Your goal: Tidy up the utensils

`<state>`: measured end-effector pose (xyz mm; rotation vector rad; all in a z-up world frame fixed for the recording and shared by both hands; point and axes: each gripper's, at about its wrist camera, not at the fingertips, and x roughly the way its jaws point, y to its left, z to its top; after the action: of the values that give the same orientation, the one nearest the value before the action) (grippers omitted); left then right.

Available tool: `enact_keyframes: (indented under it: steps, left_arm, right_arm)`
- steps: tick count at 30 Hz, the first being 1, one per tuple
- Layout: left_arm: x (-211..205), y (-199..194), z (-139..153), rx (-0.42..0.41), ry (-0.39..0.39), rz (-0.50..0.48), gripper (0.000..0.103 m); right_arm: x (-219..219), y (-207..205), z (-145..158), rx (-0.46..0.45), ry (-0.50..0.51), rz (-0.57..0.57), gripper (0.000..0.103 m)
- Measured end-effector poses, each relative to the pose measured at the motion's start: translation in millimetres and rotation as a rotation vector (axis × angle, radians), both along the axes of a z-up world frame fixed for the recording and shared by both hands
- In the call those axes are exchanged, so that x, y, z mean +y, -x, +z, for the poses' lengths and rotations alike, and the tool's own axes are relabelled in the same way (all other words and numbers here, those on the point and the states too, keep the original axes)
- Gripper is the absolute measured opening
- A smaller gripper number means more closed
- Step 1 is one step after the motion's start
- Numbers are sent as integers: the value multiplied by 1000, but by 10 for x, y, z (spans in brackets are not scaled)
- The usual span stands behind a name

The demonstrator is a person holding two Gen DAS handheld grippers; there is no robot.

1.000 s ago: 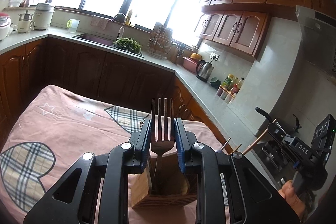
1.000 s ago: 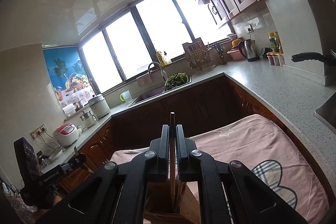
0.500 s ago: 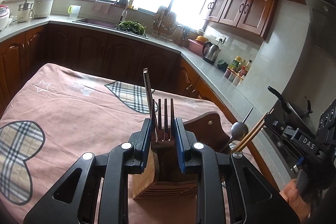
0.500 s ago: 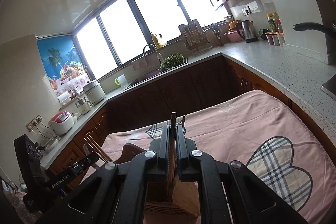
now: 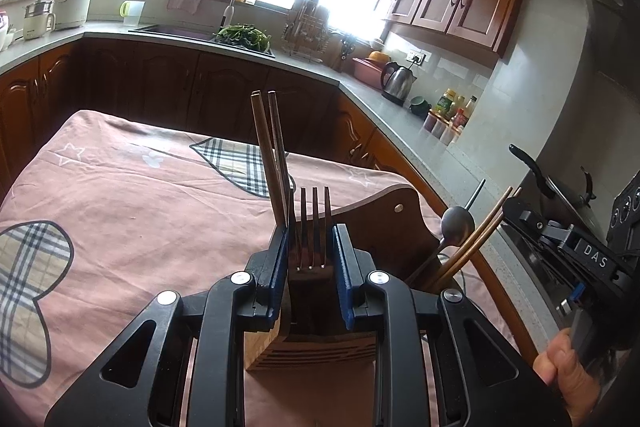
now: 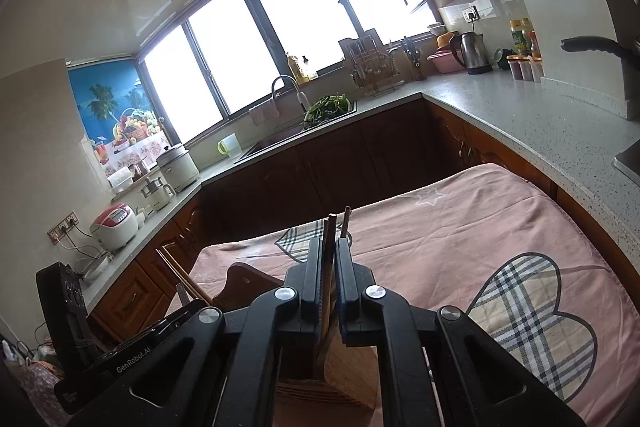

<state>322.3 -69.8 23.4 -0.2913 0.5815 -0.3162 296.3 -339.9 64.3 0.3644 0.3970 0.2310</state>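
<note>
A wooden utensil holder (image 5: 312,347) stands on the pink cloth right under both grippers. My left gripper (image 5: 311,251) is shut on a metal fork (image 5: 314,227), tines up, its handle down in the holder. A pair of brown chopsticks (image 5: 272,155) stands up from the holder just left of the fork. In the right wrist view my right gripper (image 6: 329,263) is shut on these chopsticks (image 6: 332,231) above the holder (image 6: 340,379). A spoon (image 5: 456,223) and another chopstick pair (image 5: 476,239) lean out of the holder's right side.
The table carries a pink cloth with plaid hearts (image 5: 120,211). A dark wooden board (image 5: 384,215) rises behind the holder. Kitchen counters with a sink (image 5: 200,31), a kettle (image 5: 396,81) and bottles run around the back and right. The right hand-held gripper body (image 5: 592,267) is at the far right.
Both grippers have tilted and come down toward the holder. The fork sits lower in it. The chopsticks held by the right gripper have come into the left view, standing in the holder.
</note>
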Motion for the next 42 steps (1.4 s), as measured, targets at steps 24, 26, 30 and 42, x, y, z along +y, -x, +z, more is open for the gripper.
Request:
enact_keyframes:
  steps: [24,26,30,42]
  left_arm:
    - [127,258,169,-26,9,35,73]
    - [158,344,194,-41,5,45,78]
    - [215,471,218,-50,1,50,82]
    - [358,863,165,-34,-14,68,84]
  right_arm:
    - [-178,219,-6,-23,-110,-8,93]
    - [-189,274,3,-29,-118,-6,99]
    - [-179,375,-2,-24,-126,6,100]
    - [-96,747,-34,-17,-146,34,100]
